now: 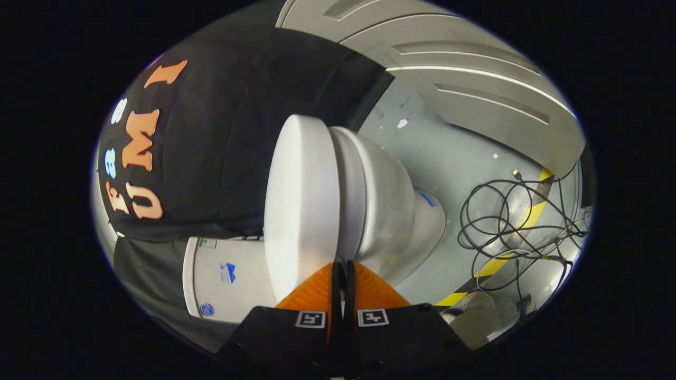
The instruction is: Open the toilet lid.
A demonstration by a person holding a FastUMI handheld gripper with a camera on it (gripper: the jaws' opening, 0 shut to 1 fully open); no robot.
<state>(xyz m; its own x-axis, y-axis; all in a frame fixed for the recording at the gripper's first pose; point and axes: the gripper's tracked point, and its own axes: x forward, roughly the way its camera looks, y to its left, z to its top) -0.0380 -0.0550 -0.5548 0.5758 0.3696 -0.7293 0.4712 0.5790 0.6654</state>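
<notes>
Grey floor (449, 158) beneath a white toilet (380, 206), lid (301, 200) down flat over the bowl and just ahead of the fingertips, cistern (227, 279) to one side of the fingers. Loose black cables (507, 221) tangled near yellow-and-black tape (528, 216), well apart from the toilet. Gripper (343, 266) drawn nearly closed, only a thin slit between the fingers, gripping nothing, tips at the lid's near edge.

Gripper (343, 266) body: I see a black housing, broad and angular at its base.
Markers: two small square black-and-white tags (310, 319), one on each side.
Fingers (369, 287): ribbed wedge-shaped faces, tapering forward, nearly together.
</notes>
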